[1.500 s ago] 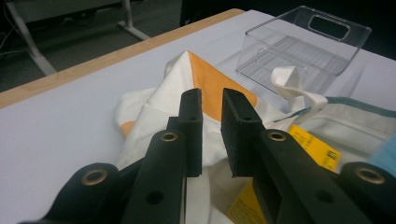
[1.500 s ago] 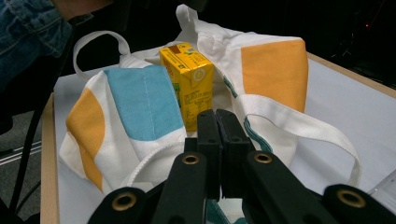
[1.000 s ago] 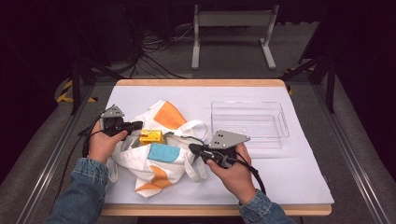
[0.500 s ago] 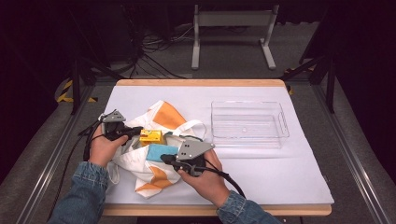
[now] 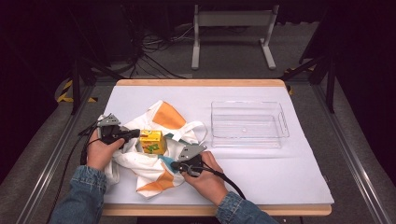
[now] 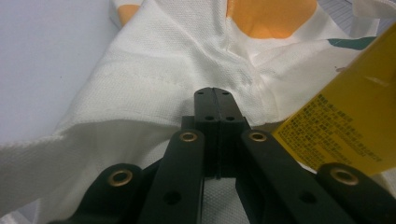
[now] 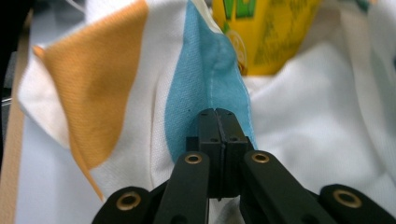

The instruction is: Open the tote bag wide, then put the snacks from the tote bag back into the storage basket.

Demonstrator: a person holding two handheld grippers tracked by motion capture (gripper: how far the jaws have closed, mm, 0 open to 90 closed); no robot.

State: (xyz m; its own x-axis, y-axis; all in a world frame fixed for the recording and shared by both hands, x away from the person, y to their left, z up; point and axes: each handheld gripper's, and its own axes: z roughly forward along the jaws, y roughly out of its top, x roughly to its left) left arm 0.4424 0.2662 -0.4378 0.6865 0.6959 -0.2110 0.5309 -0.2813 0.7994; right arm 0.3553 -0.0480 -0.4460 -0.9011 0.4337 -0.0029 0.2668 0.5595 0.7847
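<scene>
While both grippers' jaws clamp the cloth bag [image 5: 154, 172], yellow carton [image 5: 152, 141] stands upright w/ long axis vertical.

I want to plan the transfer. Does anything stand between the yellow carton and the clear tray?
Partly. The yellow carton sits in the cloth bag, whose white handle lies toward the clear tray. Beyond that, only bare table.

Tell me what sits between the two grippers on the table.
In the high view, a yellow carton stands in the cloth bag, between the left gripper and the right gripper.
</scene>
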